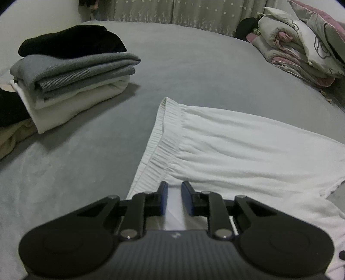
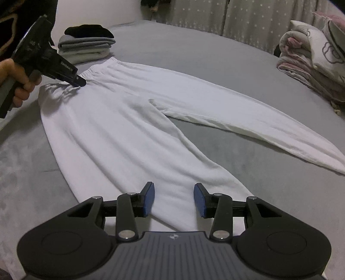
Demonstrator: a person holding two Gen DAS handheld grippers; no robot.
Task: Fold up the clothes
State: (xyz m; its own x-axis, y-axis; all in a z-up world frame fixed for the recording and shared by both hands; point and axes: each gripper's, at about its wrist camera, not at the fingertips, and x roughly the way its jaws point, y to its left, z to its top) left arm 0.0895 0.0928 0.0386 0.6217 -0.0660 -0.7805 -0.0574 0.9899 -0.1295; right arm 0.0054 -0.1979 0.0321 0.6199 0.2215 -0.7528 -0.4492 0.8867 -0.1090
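Observation:
White trousers (image 2: 120, 129) lie flat on the grey bed (image 2: 215, 53), waistband far left and both legs spread toward the right. My left gripper (image 1: 174, 193) is shut on the trousers' near waist corner, with white cloth pinched between its blue pads. From the right wrist view, the left gripper (image 2: 80, 83) touches the waistband and wrinkles radiate from its tip. My right gripper (image 2: 174, 198) is open, hovering over the lower end of the near leg with white cloth showing between its fingers. The ribbed waistband (image 1: 163, 129) runs away from the left gripper.
A stack of folded clothes (image 1: 71, 81), black over grey over white, sits at the far left of the bed. Rolled quilts and pillows (image 1: 301, 49) are piled at the far right. A hand (image 2: 17, 86) holds the left gripper. A starred curtain (image 2: 237, 17) hangs behind.

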